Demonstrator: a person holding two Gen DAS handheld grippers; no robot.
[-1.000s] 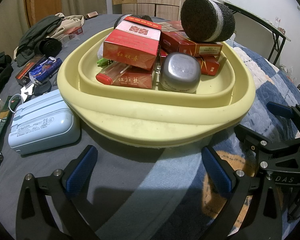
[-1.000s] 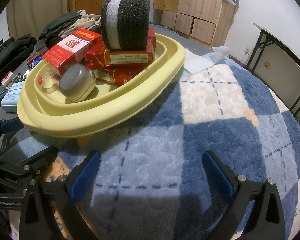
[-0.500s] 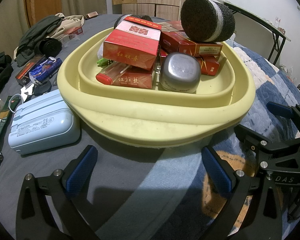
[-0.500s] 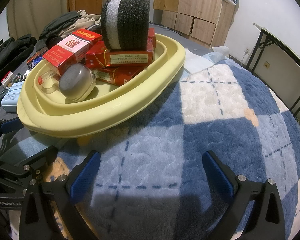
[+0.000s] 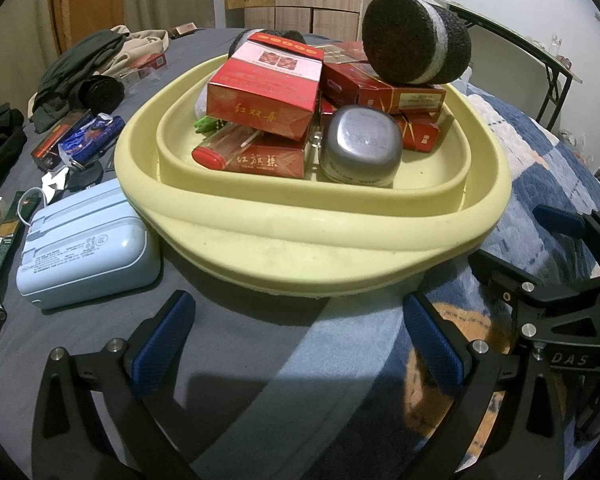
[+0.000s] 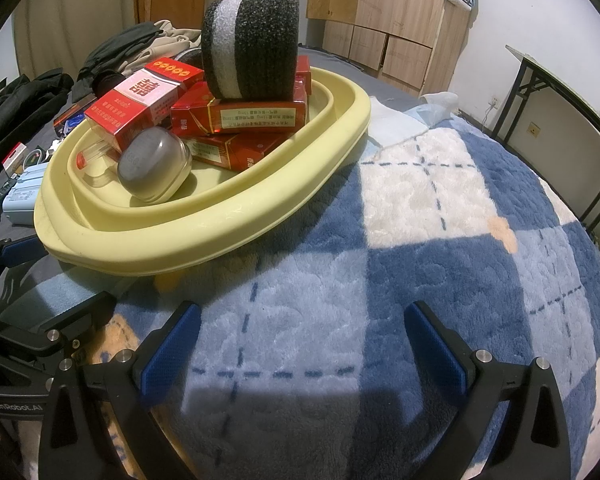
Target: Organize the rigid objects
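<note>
Where writing can be read, it is found mostly on the red cardboard cigarette packs (image 5: 266,96) stacked in the pale yellow oval plastic basin (image 5: 308,236): the top pack bears gold Chinese characters 红双喜 on its front, and a lower pack (image 5: 260,158) shows 红旗渠. Fine print on the long red carton (image 6: 244,116) seen from the right wrist is too small to read. A dark grey foam cylinder with a white band (image 6: 252,48) is seen resting on top of that carton. A rounded silver-grey metal case (image 5: 360,146) is leaned against the packs inside the basin, its engraved lettering unreadable. A light blue rounded plastic box (image 5: 86,252) lies just beside the basin on the grey sheet, with small illegible print on its side. The basin is set on a bed, partly on a blue and white checked fleece blanket (image 6: 440,240).

The left claw (image 5: 296,344) is held low over the bed in front of the basin, its blue-padded fingers spread wide apart and empty. The right claw (image 6: 296,344) is held level over the blanket, likewise spread apart and empty. "DAS" is read on the right claw's black frame in the left view, and "GenRobot.AI" on the left claw's frame in the right view.
</note>
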